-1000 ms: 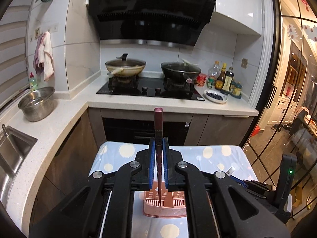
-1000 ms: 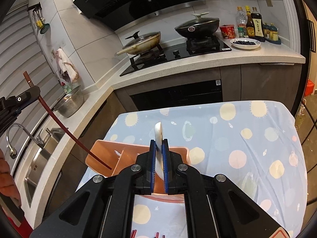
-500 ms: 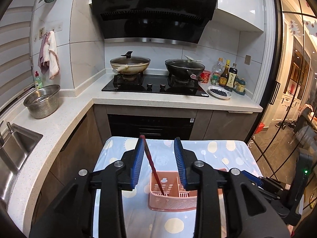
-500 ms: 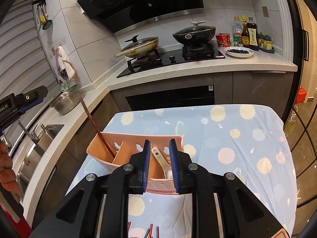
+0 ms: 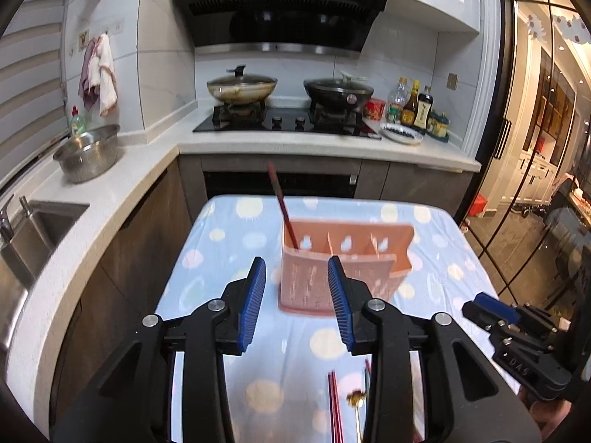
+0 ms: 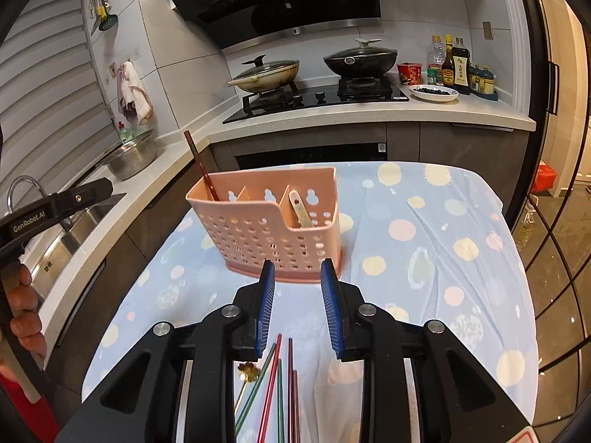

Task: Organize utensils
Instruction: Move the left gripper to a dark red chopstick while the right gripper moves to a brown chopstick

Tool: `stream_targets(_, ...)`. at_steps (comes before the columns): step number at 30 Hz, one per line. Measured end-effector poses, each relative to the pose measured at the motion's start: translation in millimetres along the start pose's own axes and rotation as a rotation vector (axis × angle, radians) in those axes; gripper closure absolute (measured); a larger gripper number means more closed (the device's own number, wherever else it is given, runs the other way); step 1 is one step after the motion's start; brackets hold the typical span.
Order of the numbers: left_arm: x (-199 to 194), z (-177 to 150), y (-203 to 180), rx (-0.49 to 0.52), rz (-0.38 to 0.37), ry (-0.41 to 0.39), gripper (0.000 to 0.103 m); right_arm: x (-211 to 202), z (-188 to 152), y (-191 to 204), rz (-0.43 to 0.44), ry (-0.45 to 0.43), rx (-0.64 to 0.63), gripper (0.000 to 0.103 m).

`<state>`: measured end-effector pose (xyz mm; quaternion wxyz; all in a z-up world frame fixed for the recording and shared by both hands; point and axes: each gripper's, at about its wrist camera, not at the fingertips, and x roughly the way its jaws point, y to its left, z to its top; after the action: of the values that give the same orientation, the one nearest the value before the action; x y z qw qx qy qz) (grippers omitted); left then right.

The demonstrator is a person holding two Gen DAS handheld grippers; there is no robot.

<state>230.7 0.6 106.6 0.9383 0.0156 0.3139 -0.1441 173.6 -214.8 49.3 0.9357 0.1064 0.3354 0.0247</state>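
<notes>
The pink perforated plastic caddy (image 6: 273, 221) on the spotted-cloth surface (image 6: 424, 229) holds one dark red chopstick (image 6: 201, 170) and a pale spoon (image 6: 301, 208). Both the left gripper (image 5: 297, 299) and right gripper (image 6: 297, 306) are released and carry nothing. Several coloured chopsticks (image 6: 280, 387) and what looks like a gold spoon (image 6: 247, 373) lie near, unsorted.

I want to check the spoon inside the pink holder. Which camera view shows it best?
The right wrist view: the pale spoon leans in the right compartment of the pink holder, clearly visible. In the left wrist view the holder is blurred, and no spoon can be made out.
</notes>
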Motion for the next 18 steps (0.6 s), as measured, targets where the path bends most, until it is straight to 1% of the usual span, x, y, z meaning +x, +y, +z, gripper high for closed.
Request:
stream_targets(5,0,-54,0,-0.003,-0.012,0.084,0.070,-16,-41,-3,-0.019,0.030,0.007,0.077)
stream_targets(8,-3,-84,-4,0.003,-0.033,0.127,0.070,-24,-66,-6,-0.024,0.058,0.021,0.077)
stream_targets(11,-5,-113,-10,0.013,-0.032,0.167,0.070,-31,-90,-8,-0.044,0.083,0.023,0.077)
stream_targets(14,-4,-139,-13,0.010,-0.045,0.220,0.070,-38,-115,-8,-0.063,0.115,0.020,0.077)
stream_targets(18,-3,-171,-13,0.014,-0.044,0.290,0.070,-45,-147,-8,-0.069,0.164,0.027,0.077)
